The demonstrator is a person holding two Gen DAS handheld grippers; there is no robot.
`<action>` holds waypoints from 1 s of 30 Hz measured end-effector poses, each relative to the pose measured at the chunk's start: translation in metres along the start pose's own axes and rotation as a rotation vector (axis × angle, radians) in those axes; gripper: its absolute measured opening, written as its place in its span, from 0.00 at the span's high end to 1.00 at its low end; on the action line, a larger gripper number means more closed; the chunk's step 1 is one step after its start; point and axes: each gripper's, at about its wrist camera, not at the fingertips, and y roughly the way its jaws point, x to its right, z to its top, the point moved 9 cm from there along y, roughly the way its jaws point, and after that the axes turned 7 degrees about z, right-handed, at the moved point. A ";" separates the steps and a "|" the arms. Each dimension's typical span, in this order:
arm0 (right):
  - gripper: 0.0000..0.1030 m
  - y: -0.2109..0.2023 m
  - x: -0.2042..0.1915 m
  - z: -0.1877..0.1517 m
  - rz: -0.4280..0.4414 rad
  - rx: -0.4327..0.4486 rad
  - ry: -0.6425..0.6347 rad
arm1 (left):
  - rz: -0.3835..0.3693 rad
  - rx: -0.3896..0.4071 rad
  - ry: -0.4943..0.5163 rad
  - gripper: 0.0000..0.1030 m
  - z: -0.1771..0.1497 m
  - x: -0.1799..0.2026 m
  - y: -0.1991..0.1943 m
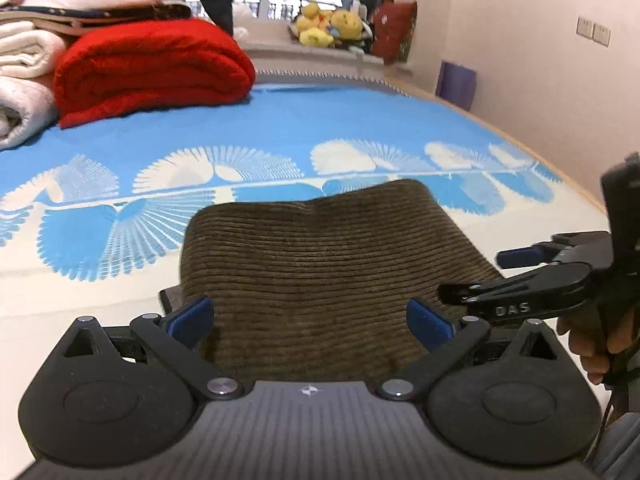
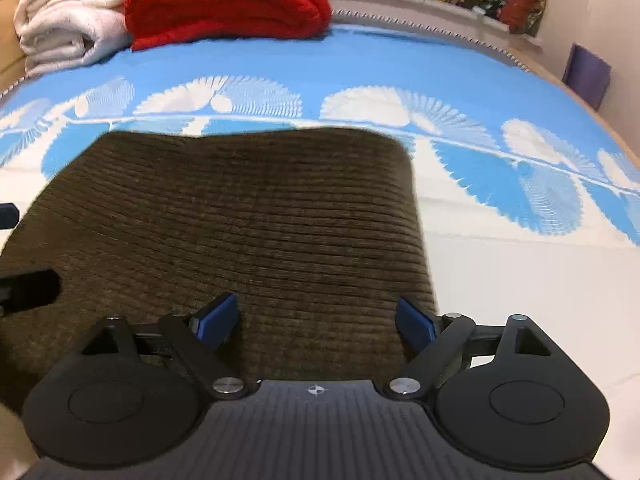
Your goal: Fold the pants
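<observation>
The biggest thing I see is the bed cover (image 1: pixel 280 128), blue with white fan shapes far away and plain white near me. On it lie my brown corduroy pants (image 1: pixel 320 264), folded into a thick flat block, right in front of me in the middle of the bed. Far away on the left sits a folded red blanket (image 1: pixel 152 68), and just left of it is a pile of white towels (image 1: pixel 24 80). Way at the back, on the window ledge, some yellow stuffed toys (image 1: pixel 328 24) sit in a heap. A purple board (image 1: pixel 458 84) leans on the wall at the far right. My left gripper (image 1: pixel 310 322) hangs over the near edge of the pants with its jaws wide apart, and the blue pads (image 1: pixel 192 316) hold nothing. My right gripper (image 2: pixel 316 320) is over the near right part of the pants, jaws spread wide too, and nothing is pinched between its blue pads (image 2: pixel 218 316). From the left camera I can see my right gripper from the side, just beside the right edge of the pants, with my fingers (image 1: pixel 588 344) wrapped around its handle.
</observation>
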 end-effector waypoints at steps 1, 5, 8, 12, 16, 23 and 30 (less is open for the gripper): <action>0.10 -0.010 0.000 -0.002 -0.006 0.020 -0.004 | 0.020 -0.005 -0.014 0.00 -0.004 -0.001 -0.009; 0.06 -0.060 -0.010 -0.017 -0.016 0.081 0.017 | 0.108 -0.071 -0.063 0.00 -0.021 -0.001 -0.036; 0.01 -0.092 -0.025 -0.041 0.025 0.093 0.018 | 0.170 -0.073 -0.063 0.00 -0.039 -0.001 -0.061; 0.01 -0.121 -0.033 -0.096 -0.007 0.092 0.100 | 0.192 -0.104 -0.135 0.00 -0.089 -0.002 -0.084; 0.01 -0.131 -0.055 -0.128 0.014 0.070 0.116 | 0.213 -0.146 -0.117 0.01 -0.117 0.001 -0.093; 0.01 -0.128 -0.075 -0.134 -0.066 0.084 -0.057 | 0.243 -0.109 -0.066 0.01 -0.117 0.004 -0.100; 0.01 -0.123 -0.065 -0.138 -0.092 0.061 -0.036 | 0.183 -0.161 -0.093 0.01 -0.120 0.005 -0.090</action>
